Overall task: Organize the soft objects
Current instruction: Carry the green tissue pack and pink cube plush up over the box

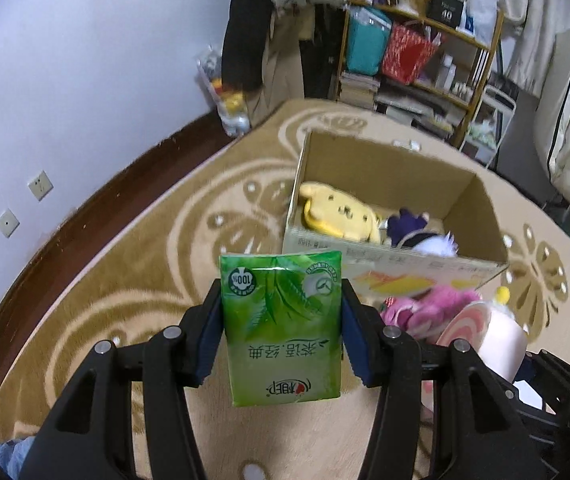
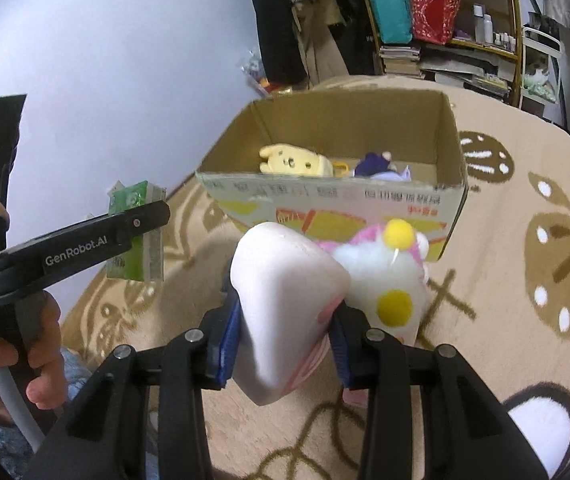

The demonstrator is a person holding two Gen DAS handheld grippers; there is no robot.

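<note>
Beige patterned carpet (image 2: 497, 320) covers the floor of a cluttered room, with a loaded shelf (image 2: 441, 20) against the far wall. On the carpet stands an open cardboard box (image 2: 345, 196), top flaps out of the way so things can be dropped straight in; a yellow plush (image 2: 295, 162) and a purple plush (image 2: 373, 166) already lie on its bottom. Both grippers are lifted in front of its near wall, seemingly to carry their loads over the rim. The right gripper (image 2: 287, 338) has its jaws pinching a pink cake plush (image 2: 285, 308), squeezed at its narrow end, the white and yellow topping forward. The left gripper (image 1: 281, 328) has its jaws pressed on the sides of a green tissue pack (image 1: 283, 328), held upright. A pink plush (image 1: 429, 308) waits on the carpet just before the box
</note>
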